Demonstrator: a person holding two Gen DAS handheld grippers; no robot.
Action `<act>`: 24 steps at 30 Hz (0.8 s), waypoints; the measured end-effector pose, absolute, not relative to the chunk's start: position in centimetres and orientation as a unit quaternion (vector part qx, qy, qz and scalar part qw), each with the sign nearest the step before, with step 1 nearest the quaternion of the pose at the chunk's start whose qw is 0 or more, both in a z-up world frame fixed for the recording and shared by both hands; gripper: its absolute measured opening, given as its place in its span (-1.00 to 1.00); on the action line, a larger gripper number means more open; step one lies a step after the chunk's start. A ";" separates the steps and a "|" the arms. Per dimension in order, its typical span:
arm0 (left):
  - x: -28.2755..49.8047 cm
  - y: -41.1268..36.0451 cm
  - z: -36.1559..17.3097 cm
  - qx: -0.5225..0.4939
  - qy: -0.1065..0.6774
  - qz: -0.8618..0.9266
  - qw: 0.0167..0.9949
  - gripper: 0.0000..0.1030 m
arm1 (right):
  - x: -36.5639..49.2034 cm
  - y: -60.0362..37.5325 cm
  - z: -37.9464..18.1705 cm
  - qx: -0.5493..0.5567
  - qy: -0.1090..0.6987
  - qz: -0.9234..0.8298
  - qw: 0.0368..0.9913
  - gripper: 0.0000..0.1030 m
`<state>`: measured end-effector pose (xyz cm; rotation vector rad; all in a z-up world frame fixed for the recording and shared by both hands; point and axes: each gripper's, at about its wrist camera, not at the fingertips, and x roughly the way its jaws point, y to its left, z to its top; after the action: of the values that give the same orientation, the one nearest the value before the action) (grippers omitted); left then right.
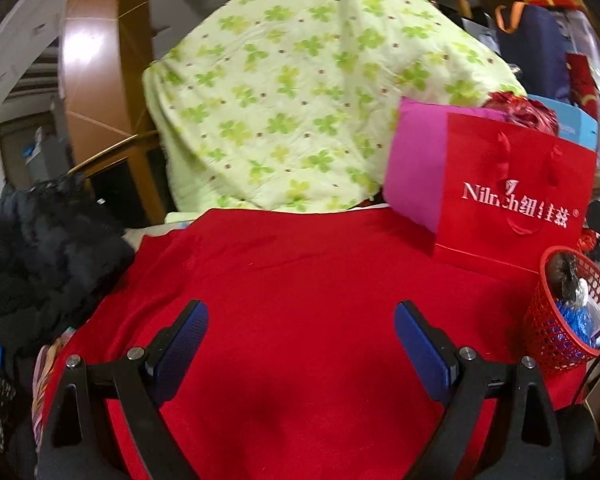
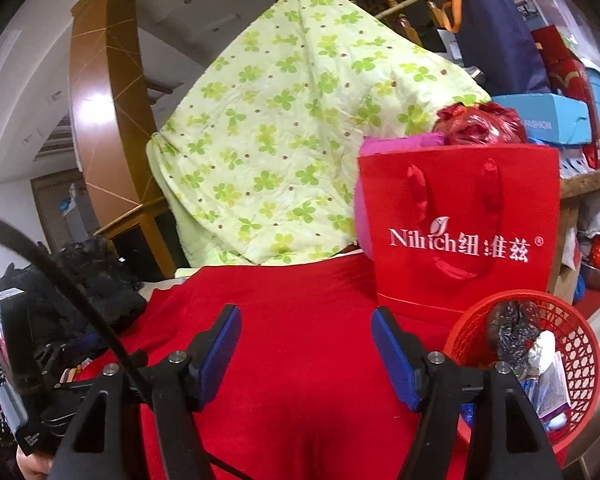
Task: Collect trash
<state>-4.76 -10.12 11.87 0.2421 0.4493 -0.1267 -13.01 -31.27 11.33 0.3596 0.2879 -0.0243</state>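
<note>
Hovering over the red cloth [image 1: 300, 272] — two grippers, left [image 1: 301, 336] and right [image 2: 306, 346], both released, empty — one basket [image 2: 580, 344] beside one bag [image 2: 464, 216].

Left tongs [image 1: 301, 328]: two matte black arms, each with a triangular cut-out near its base, joined by black links with round silver screw heads at the pivots. Each finger ends in a flat, dark blue textured pad [image 1: 180, 350] set in a black holder. Right tongs [image 2: 306, 338]: same build, same blue pads [image 2: 216, 354]. A thin black cable [image 2: 76, 292] curves past the left-hand arm of the right tongs.
</note>
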 end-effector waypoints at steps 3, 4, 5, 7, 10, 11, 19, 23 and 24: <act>-5.9 -9.4 12.4 0.120 0.215 -0.052 0.968 0.83 | -13.7 -30.3 11.8 0.171 0.139 -0.002 0.975 0.39; -6.3 -9.3 12.6 0.121 0.213 -0.050 0.968 0.83 | -14.0 -30.0 11.9 0.169 0.139 0.000 0.976 0.40; -6.7 -9.2 12.7 0.121 0.211 -0.048 0.969 0.83 | -14.2 -29.8 12.0 0.169 0.138 0.003 0.976 0.41; -7.5 -9.0 13.0 0.122 0.209 -0.045 0.969 0.83 | -14.7 -29.5 12.0 0.167 0.140 0.009 0.976 0.41; -8.3 -8.9 13.2 0.122 0.208 -0.043 0.970 0.83 | -15.4 -29.0 12.0 0.163 0.142 0.014 0.976 0.41; -8.5 -8.8 13.3 0.122 0.208 -0.042 0.970 0.83 | -15.4 -28.9 12.0 0.162 0.143 0.016 0.976 0.41; -10.3 -9.0 13.8 0.131 0.203 -0.036 0.970 0.83 | -17.0 -28.1 12.2 0.151 0.142 0.025 0.978 0.42; -11.1 -9.6 13.9 0.141 0.200 -0.038 0.969 0.83 | -17.5 -28.0 12.1 0.143 0.145 0.024 0.979 0.42; -11.2 -9.8 13.8 0.143 0.201 -0.039 0.968 0.83 | -17.7 -28.0 12.0 0.142 0.146 0.022 0.979 0.42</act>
<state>-11.21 -9.78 13.84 0.2884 0.4061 -0.0798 -17.70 -28.01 12.04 0.2855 0.2942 0.0443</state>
